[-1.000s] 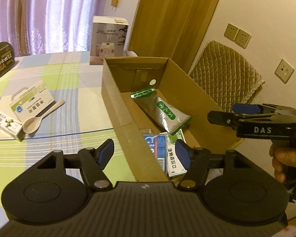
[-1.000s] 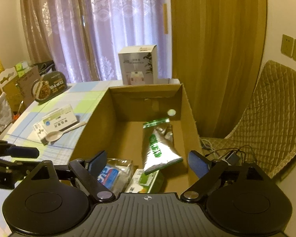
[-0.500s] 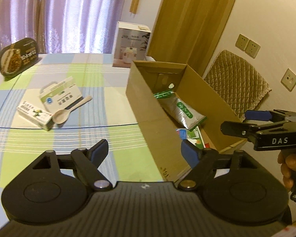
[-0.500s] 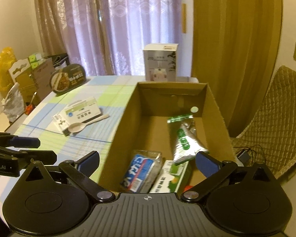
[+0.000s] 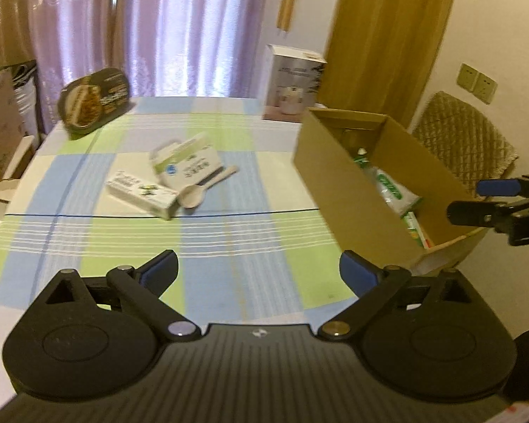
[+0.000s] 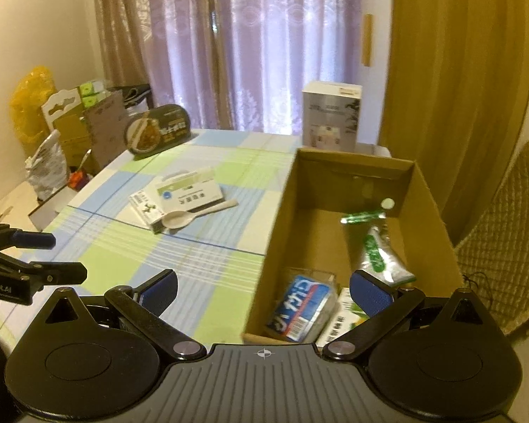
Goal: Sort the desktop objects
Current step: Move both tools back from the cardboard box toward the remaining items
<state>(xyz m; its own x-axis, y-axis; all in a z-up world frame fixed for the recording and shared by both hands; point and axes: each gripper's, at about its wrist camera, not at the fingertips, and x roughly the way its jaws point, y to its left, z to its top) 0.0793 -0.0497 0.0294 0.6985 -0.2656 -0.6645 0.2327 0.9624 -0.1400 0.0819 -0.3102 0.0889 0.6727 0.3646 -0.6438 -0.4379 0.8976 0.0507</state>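
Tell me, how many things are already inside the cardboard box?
3 show in the cardboard box: a green-and-silver pouch leaning toward the right wall, a blue packet at the near end, and a green-and-white carton beside it. More may be hidden underneath.

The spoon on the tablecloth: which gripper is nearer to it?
Left. The left gripper, open, is over the tablecloth facing the spoon ahead. The right gripper, open, sits by the cardboard box, with the spoon off to its left.
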